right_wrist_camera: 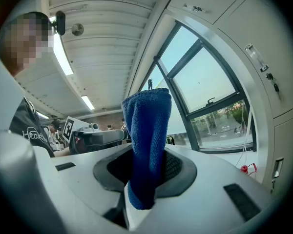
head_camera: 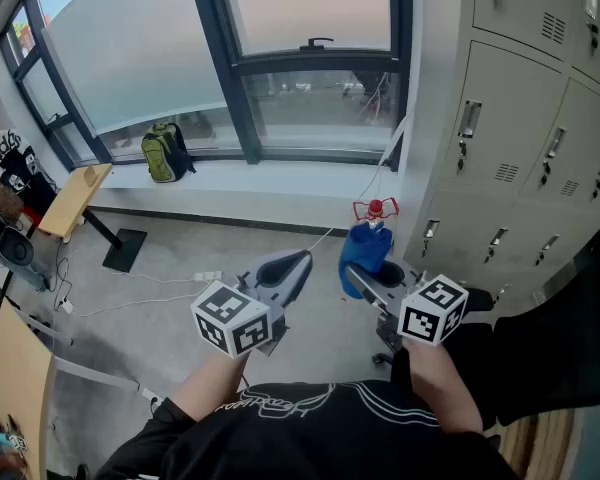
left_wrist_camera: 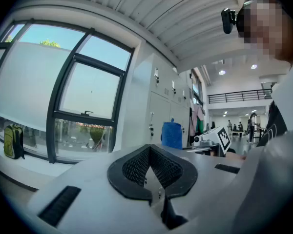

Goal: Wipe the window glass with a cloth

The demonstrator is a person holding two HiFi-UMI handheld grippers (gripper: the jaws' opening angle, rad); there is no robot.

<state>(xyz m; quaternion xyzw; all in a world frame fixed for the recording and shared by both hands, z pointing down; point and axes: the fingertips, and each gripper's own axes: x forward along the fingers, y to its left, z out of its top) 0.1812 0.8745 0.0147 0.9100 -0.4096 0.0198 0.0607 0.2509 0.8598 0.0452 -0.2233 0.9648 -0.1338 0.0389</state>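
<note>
**Cloth gripped, glass not yet reached**

R tongs (right_wrist_camera: 149,172): shut on the blue cloth (right_wrist_camera: 147,126), pads pinching its lower end. The rest stands up past the tips as a bunched roll. L tongs (left_wrist_camera: 149,152): tips together, nothing between the pads, only the hollow of the pad shape showing. Head view has both held low in front of the person, side by side and near each other, over bare floor (head_camera: 180,258), not over any counter.

Outward: window glass (head_camera: 130,53) is well apart from both tongs, across the floor and beyond the sill (head_camera: 280,180). A green backpack (head_camera: 163,151) sits on the sill at left. Grey lockers (head_camera: 520,118) run along the right, next to the window frame.

Step, as I read it: pickup done, approach to the pane under way, no wiping begun since the cloth touches no glass.

Next move prob. needs the R tongs carried fwd and up over the sill, with the free end of the cloth put flat to the pane before any stroke. As bunched now, only a narrow edge would meet it. L tongs has no job yet; could spread the cloth or stay clear.
</note>
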